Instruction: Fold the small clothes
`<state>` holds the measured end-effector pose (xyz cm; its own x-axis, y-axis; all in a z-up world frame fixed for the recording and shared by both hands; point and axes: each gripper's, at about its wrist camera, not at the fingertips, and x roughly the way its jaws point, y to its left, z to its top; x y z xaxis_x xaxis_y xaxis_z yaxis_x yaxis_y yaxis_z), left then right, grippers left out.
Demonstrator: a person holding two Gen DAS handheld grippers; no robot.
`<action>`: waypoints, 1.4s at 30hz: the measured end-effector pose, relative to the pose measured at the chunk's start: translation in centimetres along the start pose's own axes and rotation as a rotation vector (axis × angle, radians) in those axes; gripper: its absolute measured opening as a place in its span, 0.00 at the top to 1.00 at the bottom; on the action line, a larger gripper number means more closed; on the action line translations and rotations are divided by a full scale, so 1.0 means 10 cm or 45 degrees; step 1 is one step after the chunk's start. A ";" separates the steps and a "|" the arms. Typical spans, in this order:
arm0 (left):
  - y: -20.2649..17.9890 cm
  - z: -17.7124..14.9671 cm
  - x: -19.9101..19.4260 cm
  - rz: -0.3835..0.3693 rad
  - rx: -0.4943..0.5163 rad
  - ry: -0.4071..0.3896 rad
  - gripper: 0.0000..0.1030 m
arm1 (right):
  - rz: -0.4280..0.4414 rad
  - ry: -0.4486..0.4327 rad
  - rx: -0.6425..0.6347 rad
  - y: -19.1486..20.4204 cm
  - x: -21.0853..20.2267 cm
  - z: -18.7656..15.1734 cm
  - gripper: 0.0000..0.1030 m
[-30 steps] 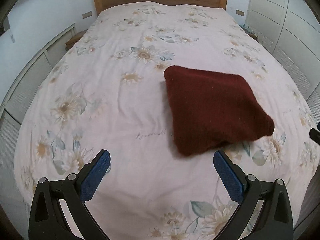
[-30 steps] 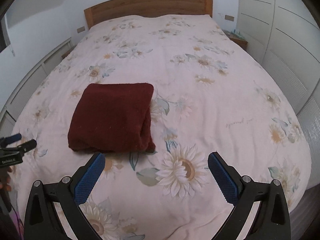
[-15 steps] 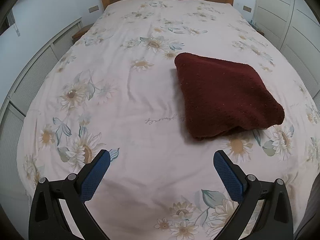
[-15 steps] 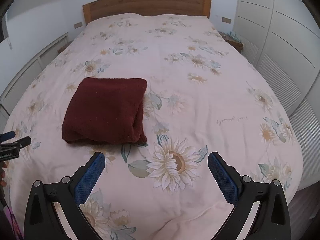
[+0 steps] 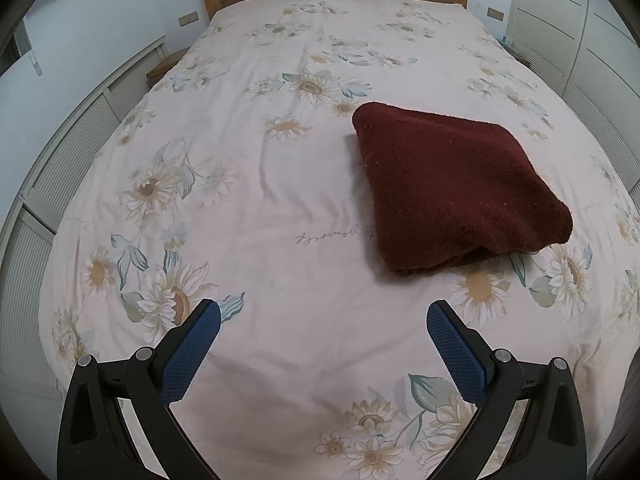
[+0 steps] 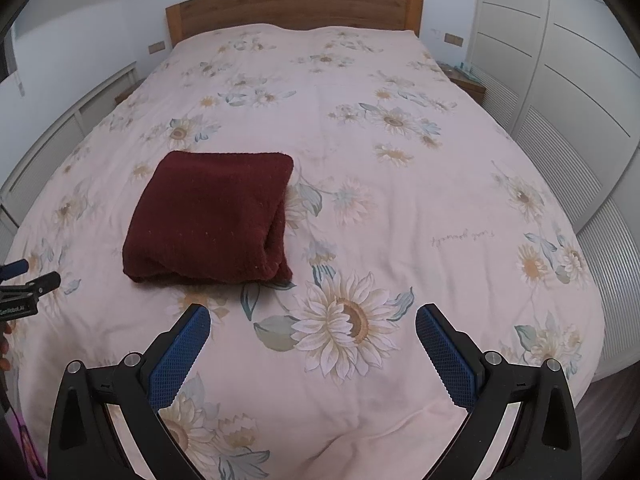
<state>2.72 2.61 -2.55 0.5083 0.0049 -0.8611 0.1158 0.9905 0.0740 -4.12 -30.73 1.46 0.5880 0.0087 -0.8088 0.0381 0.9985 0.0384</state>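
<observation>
A dark red knitted garment (image 5: pixel 452 188) lies folded into a thick square on the flowered bedspread (image 5: pixel 280 184). In the right wrist view it (image 6: pixel 212 216) sits left of centre. My left gripper (image 5: pixel 322 312) is open and empty, held above the bed nearer than the garment and to its left. My right gripper (image 6: pixel 312 316) is open and empty, above the bed nearer than the garment and to its right. The left gripper's tip (image 6: pixel 28 276) shows at the left edge of the right wrist view.
A wooden headboard (image 6: pixel 292 8) stands at the far end of the bed. White wardrobe doors (image 6: pixel 560 80) run along the right side. White slatted panels (image 5: pixel 60 160) line the left side. A bedside table (image 6: pixel 464 78) sits at the far right.
Both grippers have drawn back and up from the garment, which now looks farther away and settled flat. Both stay open and empty.
</observation>
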 end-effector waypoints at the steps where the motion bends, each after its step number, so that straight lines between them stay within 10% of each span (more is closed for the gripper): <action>1: 0.00 0.00 0.00 -0.002 0.000 0.003 0.01 | -0.001 -0.004 0.002 0.00 0.00 0.00 0.01; 42: -0.04 -0.04 0.03 -0.015 0.038 0.039 0.01 | -0.013 0.028 -0.023 -0.02 0.00 -0.03 0.01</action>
<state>2.51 2.30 -3.01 0.4804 -0.0022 -0.8770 0.1470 0.9860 0.0780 -4.37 -30.92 1.27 0.5697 -0.0006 -0.8218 0.0290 0.9994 0.0194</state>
